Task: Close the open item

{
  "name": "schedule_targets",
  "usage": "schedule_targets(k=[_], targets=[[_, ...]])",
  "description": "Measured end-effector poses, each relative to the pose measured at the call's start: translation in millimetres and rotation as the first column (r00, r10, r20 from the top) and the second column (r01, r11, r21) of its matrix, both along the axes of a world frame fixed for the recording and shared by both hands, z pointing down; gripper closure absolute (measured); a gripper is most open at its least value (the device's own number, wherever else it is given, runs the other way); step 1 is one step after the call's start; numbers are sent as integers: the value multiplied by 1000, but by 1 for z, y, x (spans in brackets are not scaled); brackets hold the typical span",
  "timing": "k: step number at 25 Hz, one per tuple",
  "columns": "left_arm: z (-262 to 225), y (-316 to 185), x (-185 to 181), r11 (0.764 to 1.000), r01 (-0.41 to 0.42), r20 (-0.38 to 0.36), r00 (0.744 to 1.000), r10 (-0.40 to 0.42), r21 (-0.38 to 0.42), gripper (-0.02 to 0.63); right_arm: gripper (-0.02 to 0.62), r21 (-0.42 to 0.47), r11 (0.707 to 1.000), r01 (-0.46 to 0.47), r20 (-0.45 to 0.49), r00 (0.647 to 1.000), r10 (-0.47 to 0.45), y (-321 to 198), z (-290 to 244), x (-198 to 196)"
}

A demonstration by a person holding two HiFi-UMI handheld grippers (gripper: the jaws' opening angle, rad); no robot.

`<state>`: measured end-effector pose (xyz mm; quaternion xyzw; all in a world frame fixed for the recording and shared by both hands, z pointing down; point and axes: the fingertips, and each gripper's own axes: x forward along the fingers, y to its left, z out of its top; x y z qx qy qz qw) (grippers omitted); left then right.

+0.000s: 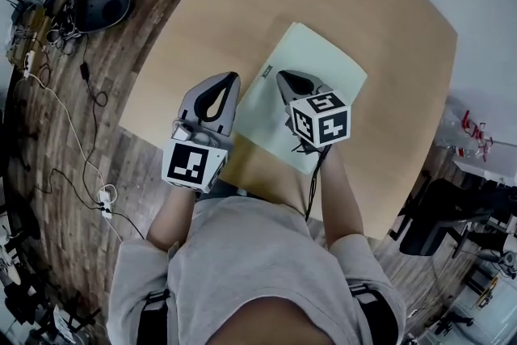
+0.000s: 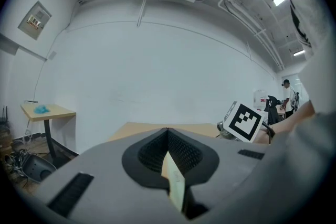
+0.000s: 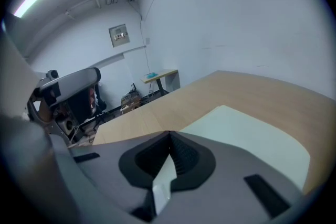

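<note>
The left gripper (image 1: 233,78) and right gripper (image 1: 283,77), jaws closed and empty, are hovering over the near edge of the folder (image 1: 323,65), which is apparently lying shut already and needing only light flattening.

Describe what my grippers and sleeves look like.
Both the left gripper and right gripper are grey, tapering to pointed jaws lined with black ribbed pads. Each carries a white cube with black square markers. A black cable runs from the right one. You wear a light grey short-sleeved shirt.
</note>
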<state>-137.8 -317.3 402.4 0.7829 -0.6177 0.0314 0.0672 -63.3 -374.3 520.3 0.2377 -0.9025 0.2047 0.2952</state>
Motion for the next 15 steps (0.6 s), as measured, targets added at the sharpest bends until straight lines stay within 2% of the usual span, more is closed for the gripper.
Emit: schedule_targets(k=[7, 15], targets=[[-20, 7, 9, 989, -144, 12, 990, 143, 36, 594, 586, 86, 983, -160, 84, 985, 153, 22, -35, 12], [-40, 38, 22, 948, -309, 25, 951, 308, 74, 594, 586, 164, 920, -355, 155, 931, 331, 58, -73, 36]])
